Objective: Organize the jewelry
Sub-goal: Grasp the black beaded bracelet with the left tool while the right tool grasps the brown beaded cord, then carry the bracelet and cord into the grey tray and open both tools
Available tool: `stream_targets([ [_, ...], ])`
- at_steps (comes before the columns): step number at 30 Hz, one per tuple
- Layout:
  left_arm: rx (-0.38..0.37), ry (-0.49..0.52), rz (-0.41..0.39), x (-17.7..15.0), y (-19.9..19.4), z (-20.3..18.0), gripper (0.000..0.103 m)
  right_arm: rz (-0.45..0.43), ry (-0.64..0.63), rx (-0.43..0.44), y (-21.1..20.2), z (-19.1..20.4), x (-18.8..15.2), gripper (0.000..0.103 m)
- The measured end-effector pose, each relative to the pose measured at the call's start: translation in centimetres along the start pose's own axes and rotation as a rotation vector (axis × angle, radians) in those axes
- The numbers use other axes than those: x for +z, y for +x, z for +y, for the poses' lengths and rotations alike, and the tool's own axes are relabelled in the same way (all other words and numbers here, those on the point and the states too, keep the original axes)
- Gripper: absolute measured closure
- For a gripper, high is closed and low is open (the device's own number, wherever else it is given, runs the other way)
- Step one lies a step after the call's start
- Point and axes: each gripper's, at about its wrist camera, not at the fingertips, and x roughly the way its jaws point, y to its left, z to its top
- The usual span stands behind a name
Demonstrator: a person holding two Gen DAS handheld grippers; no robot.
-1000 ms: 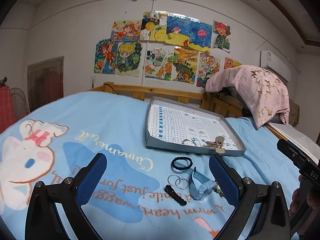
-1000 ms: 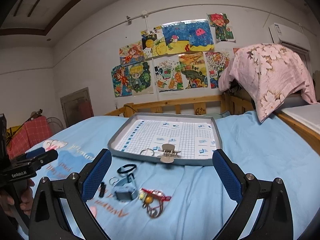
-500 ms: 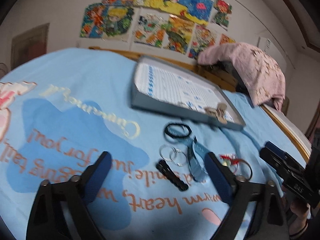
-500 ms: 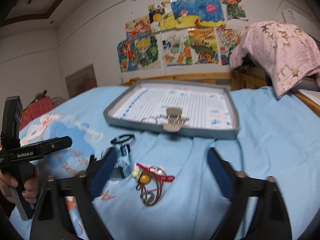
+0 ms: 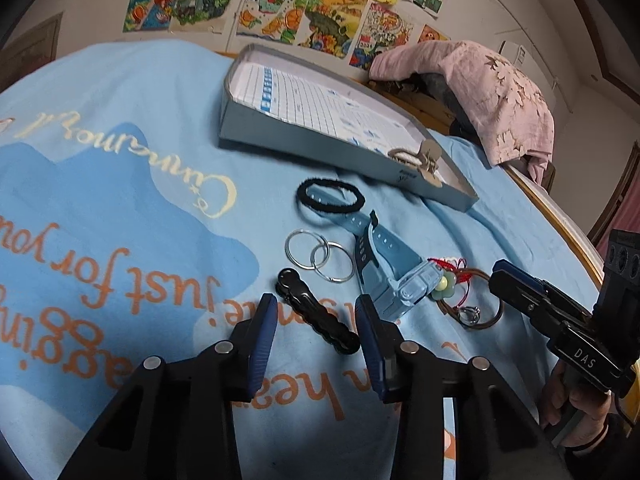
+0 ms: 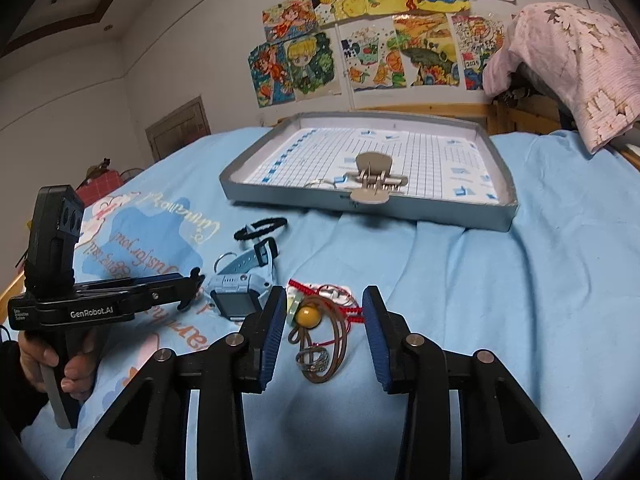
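Loose jewelry lies on a blue bedsheet in front of a grey tray [image 5: 280, 136] [image 6: 496, 216]. My left gripper [image 5: 316, 320] is open, its jaws either side of a black hair clip [image 5: 320, 316]. Near it lie two silver rings [image 5: 320, 256], a black hair tie [image 5: 330, 196] and a blue watch [image 5: 384, 264]. My right gripper [image 6: 324, 320] is open around a brown cord necklace with a yellow bead [image 6: 308, 316], a red string bracelet [image 6: 344, 310] and a silver ring [image 6: 314, 360]. A beige claw clip [image 6: 372, 180] and a ring lie in the tray.
A pink floral blanket [image 6: 572, 72] is draped over the wooden bed rail at the back right. Children's drawings [image 6: 360, 40] cover the wall behind the tray. The sheet carries orange lettering [image 5: 104, 280] on the left.
Both grippers have dropped toward the sheet and narrowed their jaws. The left one now brackets the black hair clip; the right one brackets the cord necklace and red bracelet.
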Motion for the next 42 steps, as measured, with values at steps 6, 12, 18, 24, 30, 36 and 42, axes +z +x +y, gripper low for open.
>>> stream_targets([
  [6, -0.005, 0.0, 0.041, -0.1, 0.8, 0.1, 0.065, 0.038, 0.009, 0.001, 0.5, 0.0, -0.3, 0.072],
  [12, 0.005, -0.004, 0.057, -0.1, 1.3, 0.2, 0.075, 0.075, 0.015, -0.013, 1.2, 0.0, -0.6, 0.08],
  [18, -0.003, -0.01, 0.059, -0.1, 1.4, 0.2, 0.089, 0.078, 0.015, -0.014, 1.3, 0.0, -0.6, 0.097],
  [24, -0.011, -0.007, 0.046, -0.2, 1.1, 0.2, 0.09, 0.038, 0.002, -0.005, 0.5, 0.3, -0.6, 0.099],
  [30, -0.051, -0.012, -0.001, -0.3, 0.1, 0.4, 0.09, -0.046, -0.007, 0.015, -1.3, 0.5, -0.4, 0.099],
  [36, -0.1, -0.024, -0.089, 0.3, -2.2, 0.3, 0.09, -0.11, -0.005, 0.031, -2.8, 0.5, 0.4, 0.099],
  [42, -0.109, -0.002, -0.131, 1.4, -3.8, -0.6, 0.09, -0.156, 0.011, 0.054, -3.7, 0.5, 2.2, 0.099],
])
